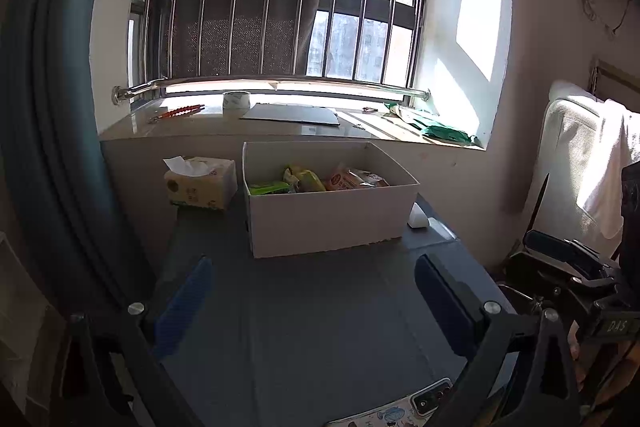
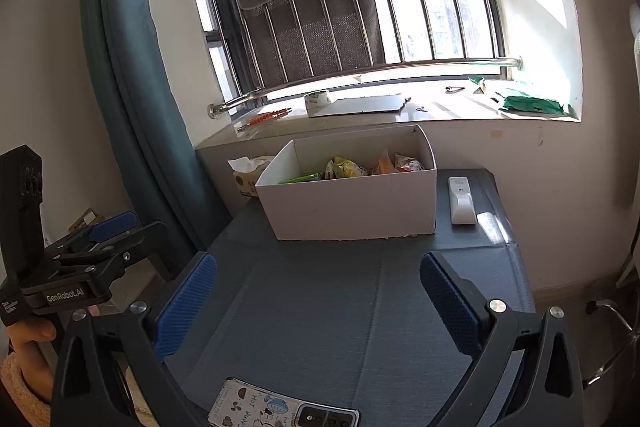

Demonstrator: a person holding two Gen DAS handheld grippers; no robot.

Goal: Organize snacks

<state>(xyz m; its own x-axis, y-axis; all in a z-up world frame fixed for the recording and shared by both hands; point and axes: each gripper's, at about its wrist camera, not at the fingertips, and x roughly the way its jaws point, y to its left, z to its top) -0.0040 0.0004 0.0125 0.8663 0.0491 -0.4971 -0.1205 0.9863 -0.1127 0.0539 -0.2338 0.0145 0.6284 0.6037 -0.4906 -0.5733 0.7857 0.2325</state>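
A white cardboard box [image 1: 332, 217] [image 2: 352, 205] stands at the far side of the grey table, below the windowsill. Inside it lie a green packet [image 1: 269, 189] [image 2: 302, 179], a yellow packet [image 1: 308, 181] [image 2: 346, 167] and an orange packet [image 1: 344, 181] [image 2: 384, 163]. My left gripper [image 1: 316, 291] is open and holds nothing, well short of the box over the table. My right gripper [image 2: 318, 291] is open and empty too, at about the same distance. The right wrist view also shows the left gripper [image 2: 108, 231] from the side at the far left, in a person's hand.
A tissue box [image 1: 200, 183] [image 2: 250, 173] stands left of the box and a white remote [image 2: 462, 201] lies right of it. A phone [image 2: 280, 407] lies at the table's near edge. The windowsill holds a tape roll [image 1: 236, 101] and a green bag [image 1: 440, 129]. A blue curtain [image 2: 128, 67] hangs left.
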